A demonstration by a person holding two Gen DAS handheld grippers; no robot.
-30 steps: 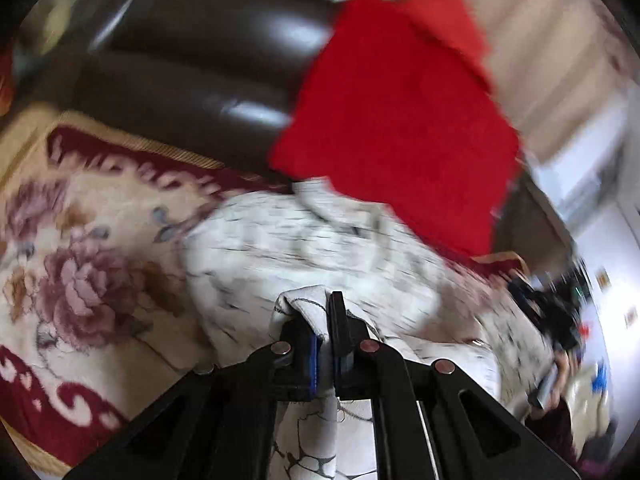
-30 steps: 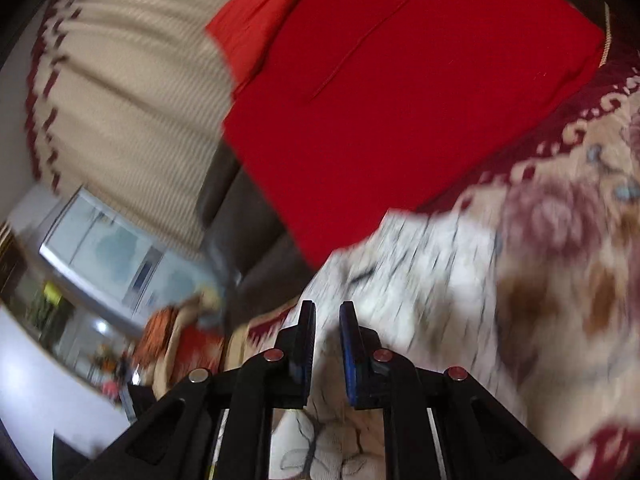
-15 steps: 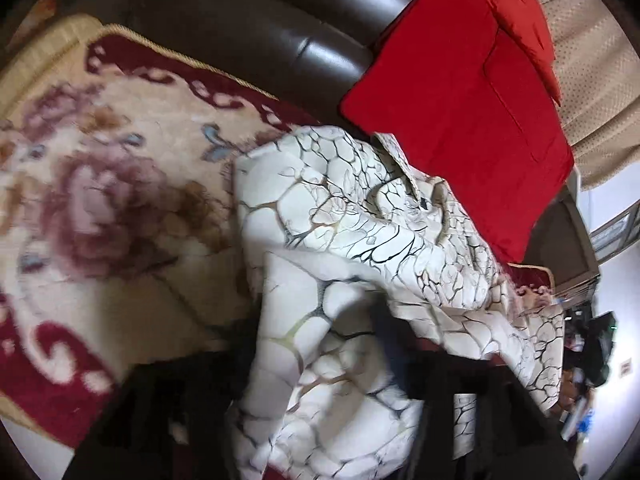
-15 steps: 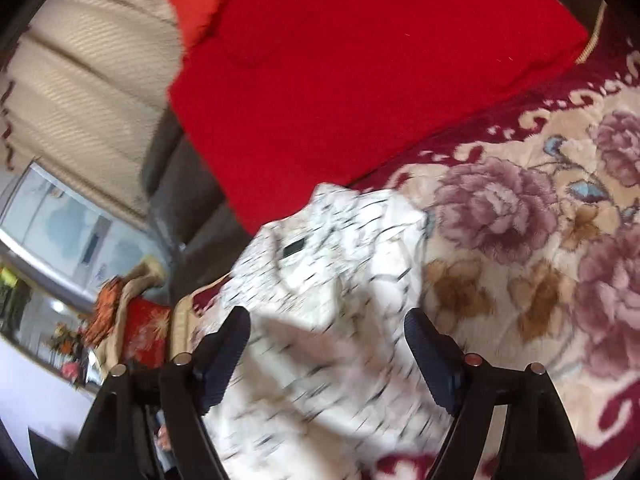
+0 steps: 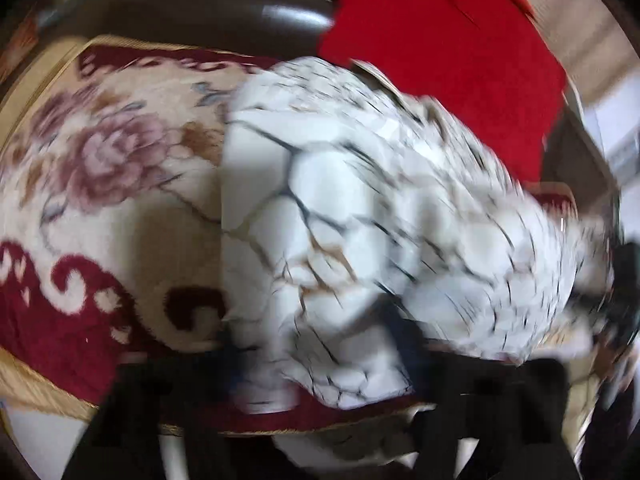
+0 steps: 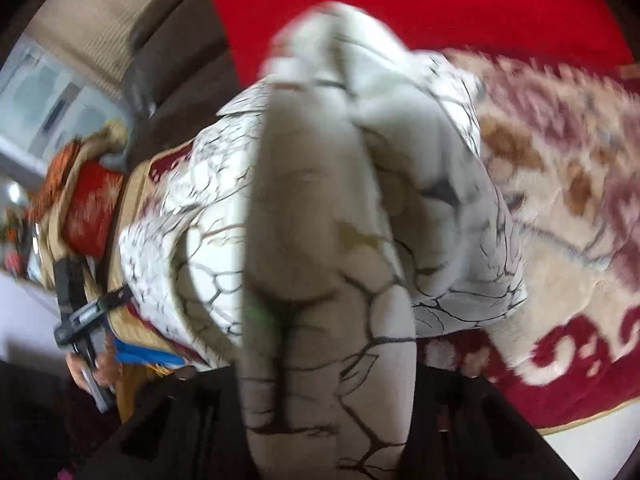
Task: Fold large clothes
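Note:
A white garment (image 5: 360, 200) with a dark cracked-marble print lies bunched on a floral rug (image 5: 100, 152) that covers a sofa seat. My left gripper (image 5: 320, 344) reaches down over its near edge. Its jaws are closing, the dark fingers still stand apart, and cloth lies between them. In the right wrist view a thick fold of the garment (image 6: 320, 200) rises straight up in front of the lens. My right gripper (image 6: 328, 380) is shut on that fold, which hides its fingertips. Both views are motion-blurred.
A big red cushion (image 5: 440, 60) leans on the dark leather sofa back (image 5: 220, 4) behind the garment. The rug's gold-fringed edge (image 6: 580, 412) runs along the seat front, pale floor below. At the far left, a hand holds the other gripper's black frame (image 6: 80, 312).
Both grippers went from shut to wide open above the garment, then dropped closer onto it. The right one now has a fold in it, and the left fingers stand narrower than before.

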